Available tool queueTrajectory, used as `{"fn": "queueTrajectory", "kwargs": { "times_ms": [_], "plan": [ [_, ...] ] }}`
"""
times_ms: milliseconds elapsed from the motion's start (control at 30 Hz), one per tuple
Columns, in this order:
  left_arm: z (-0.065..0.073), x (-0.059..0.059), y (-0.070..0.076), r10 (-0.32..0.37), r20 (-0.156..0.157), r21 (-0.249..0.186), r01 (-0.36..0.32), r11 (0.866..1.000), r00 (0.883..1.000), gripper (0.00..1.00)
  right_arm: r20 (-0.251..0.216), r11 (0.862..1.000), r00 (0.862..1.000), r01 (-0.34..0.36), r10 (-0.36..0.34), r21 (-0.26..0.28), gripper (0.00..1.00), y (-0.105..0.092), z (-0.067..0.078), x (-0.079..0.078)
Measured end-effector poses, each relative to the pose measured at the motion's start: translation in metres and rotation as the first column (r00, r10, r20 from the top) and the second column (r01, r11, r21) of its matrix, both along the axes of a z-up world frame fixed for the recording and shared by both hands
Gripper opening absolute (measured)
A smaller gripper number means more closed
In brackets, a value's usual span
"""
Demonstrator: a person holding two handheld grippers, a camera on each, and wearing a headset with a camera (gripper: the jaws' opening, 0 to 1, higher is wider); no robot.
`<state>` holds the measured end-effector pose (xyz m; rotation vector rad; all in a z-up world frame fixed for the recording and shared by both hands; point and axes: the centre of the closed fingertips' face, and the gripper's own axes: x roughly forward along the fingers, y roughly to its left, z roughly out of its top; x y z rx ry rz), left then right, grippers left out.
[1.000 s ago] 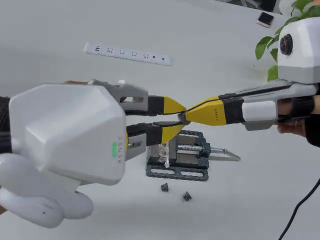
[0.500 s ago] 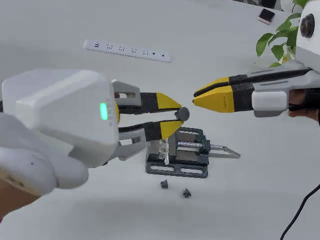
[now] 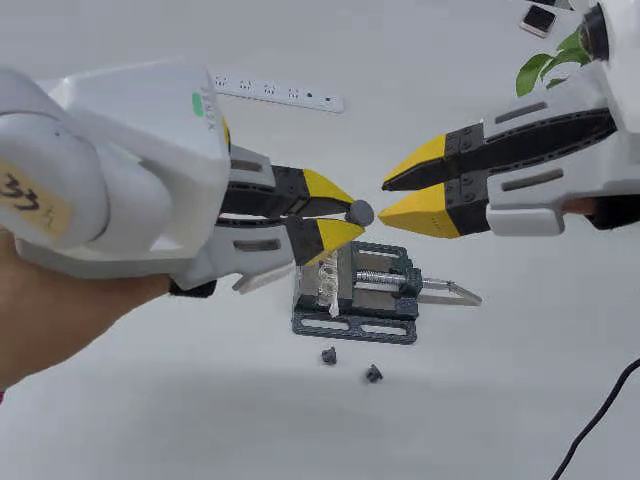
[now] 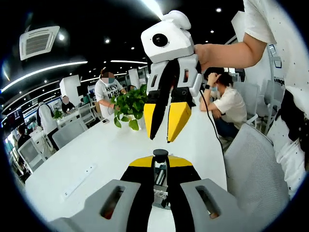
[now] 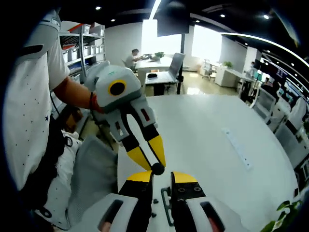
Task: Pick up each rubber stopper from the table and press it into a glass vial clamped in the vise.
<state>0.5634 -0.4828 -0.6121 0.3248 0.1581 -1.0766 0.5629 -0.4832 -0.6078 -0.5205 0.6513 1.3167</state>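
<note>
White tabletop runs under everything in the head view. Nearest the camera, the left gripper (image 3: 345, 222) reaches in from nine o'clock, its yellow-tipped jaws clamped on a dark, round rubber stopper (image 3: 360, 212) held in the air above the table. The right gripper (image 3: 384, 200) faces it from three o'clock with its jaws apart and nothing between them. Its tips are just beside the stopper, and whether they touch it cannot be told. In the left gripper view the stopper sits at the very tip of that gripper's own jaws, with the other gripper's spread tips pointing at it from twelve o'clock. Down on the table, a first loose stopper (image 3: 328, 354) lies near a second loose stopper (image 3: 373, 373), which is at its four o'clock. Just beyond them, at their twelve o'clock, stands the dark vise (image 3: 380, 305). A clear glass vial (image 3: 327, 288) is clamped at its nine o'clock end, and its screw handle sticks out toward three o'clock. A black cable (image 3: 600, 425) crosses the five o'clock corner. Farther off, a white power strip (image 3: 275, 90) lies at eleven o'clock, with green plant leaves (image 3: 550, 65) and a phone (image 3: 540, 17) at one o'clock.
</note>
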Motion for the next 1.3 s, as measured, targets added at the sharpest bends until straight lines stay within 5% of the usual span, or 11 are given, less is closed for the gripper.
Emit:
{"fn": "queueTrajectory", "kwargs": {
  "times_ms": [133,267,333,367,400,467,533,633,833,1300],
  "plan": [
    [-0.008,0.008,0.003,0.077,0.051,0.073,-0.081,0.994,0.996,0.05,-0.084,0.990,0.993,0.091,-0.082,0.111,0.15,0.008,0.002,0.000],
    [-0.009,0.014,0.003,0.143,0.115,0.113,-0.156,0.981,0.983,0.05,-0.097,0.975,0.979,0.190,-0.180,0.111,0.17,0.006,-0.006,0.005],
    [-0.014,0.015,0.004,0.159,0.119,0.111,-0.172,0.979,0.980,0.05,-0.118,0.955,0.963,0.259,-0.243,0.143,0.17,0.007,-0.003,0.011],
    [-0.013,0.018,0.007,0.176,0.158,0.140,-0.199,0.970,0.972,0.05,-0.159,0.941,0.949,0.296,-0.271,0.164,0.17,0.008,-0.002,0.010],
    [-0.014,0.017,0.006,0.175,0.166,0.147,-0.200,0.969,0.970,0.05,-0.170,0.933,0.941,0.320,-0.292,0.165,0.17,0.007,-0.002,0.012],
    [-0.018,0.018,0.007,0.192,0.179,0.151,-0.220,0.964,0.965,0.05,-0.147,0.929,0.939,0.333,-0.311,0.163,0.16,0.005,-0.005,0.016],
    [-0.018,0.020,0.010,0.200,0.228,0.198,-0.246,0.949,0.953,0.05,-0.160,0.919,0.929,0.359,-0.334,0.163,0.15,0.004,-0.007,0.017],
    [-0.019,0.020,0.007,0.212,0.223,0.188,-0.255,0.948,0.951,0.05,-0.158,0.915,0.924,0.372,-0.349,0.154,0.15,0.005,-0.012,0.016],
    [-0.020,0.020,0.003,0.191,0.294,0.250,-0.268,0.930,0.937,0.05,-0.165,0.901,0.911,0.403,-0.378,0.162,0.13,0.007,-0.017,0.017],
    [-0.019,0.022,0.004,0.177,0.334,0.284,-0.278,0.918,0.926,0.05,-0.161,0.891,0.902,0.424,-0.401,0.160,0.08,0.008,-0.023,0.017]
  ]
}}
